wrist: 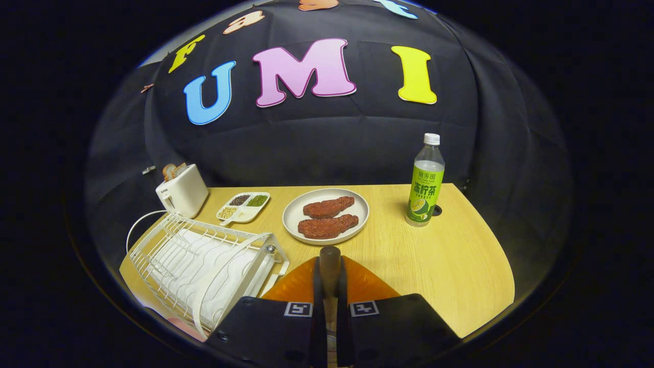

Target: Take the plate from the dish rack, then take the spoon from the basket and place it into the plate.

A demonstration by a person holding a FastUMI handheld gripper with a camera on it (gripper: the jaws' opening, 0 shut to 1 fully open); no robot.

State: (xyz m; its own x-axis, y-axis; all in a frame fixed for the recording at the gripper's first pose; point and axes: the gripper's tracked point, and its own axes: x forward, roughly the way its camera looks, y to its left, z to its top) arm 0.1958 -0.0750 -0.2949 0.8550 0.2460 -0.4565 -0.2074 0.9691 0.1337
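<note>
My gripper (329,280) is shut on a brown wooden spoon handle (329,260), whose rounded end sticks up between the fingers; the spoon's bowl is hidden behind them. Directly under and just ahead of the fingers lies an orange plate (369,286) on the wooden table (449,255). The fingers cover most of the plate. The white wire dish rack (204,260) stands just left of the orange plate, with no dishes in its slots.
Beyond the fingers sits a white plate (292,217) holding two red meat pieces. Further left are a small divided seasoning tray (244,207) and a white toaster (183,194) with bread. A green-labelled bottle (425,189) stands at the far right.
</note>
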